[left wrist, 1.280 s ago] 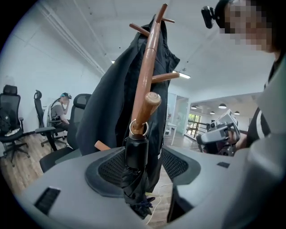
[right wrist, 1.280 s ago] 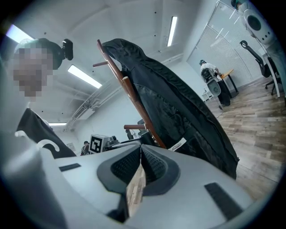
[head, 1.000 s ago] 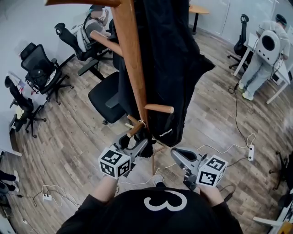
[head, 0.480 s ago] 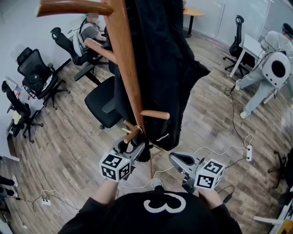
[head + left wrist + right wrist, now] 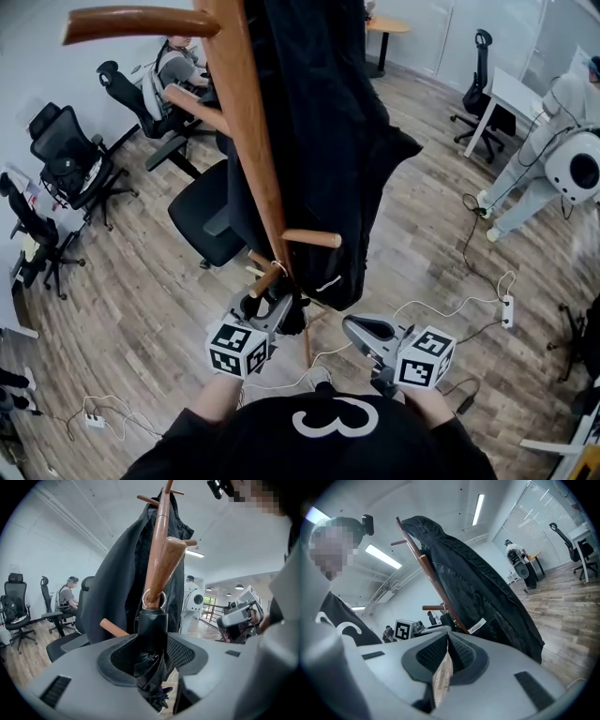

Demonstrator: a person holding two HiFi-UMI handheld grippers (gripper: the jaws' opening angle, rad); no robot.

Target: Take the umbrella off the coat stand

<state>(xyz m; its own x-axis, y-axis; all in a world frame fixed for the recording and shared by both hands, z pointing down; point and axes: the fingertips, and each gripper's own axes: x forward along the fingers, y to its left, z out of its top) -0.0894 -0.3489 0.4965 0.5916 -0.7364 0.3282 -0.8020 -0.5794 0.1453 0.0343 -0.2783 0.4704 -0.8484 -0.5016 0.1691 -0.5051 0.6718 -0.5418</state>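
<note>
coat stand [image 5: 248, 141] of reddish wood fills the middle of the head view, leaning up and to the left across the frame, with a long black coat [image 5: 328, 122] draped down its right side. below that we see the umbrella [image 5: 152, 634], black and folded, hanging from a low peg [image 5: 166, 564] of the stand by a ring [image 5: 154, 599] looped around the peg. its long axis runs upright: the smooth cylindrical end is at the top, just under the peg, and the bunched fabric points down toward the floor.

our left gripper [image 5: 278, 305] reaches in level at the umbrella. its jaws have just been closing, and its pads now clamp the umbrella from both sides. our right gripper [image 5: 447, 637] waits off to the right, apart from the stand, jaws clenched together on nothing.

for writing, we read a large white "3" on the black shirt [image 5: 336, 417] at the bottom of the head view. a small white label [image 5: 477, 626] sits on the coat's lower edge, its print too small to read.
</note>
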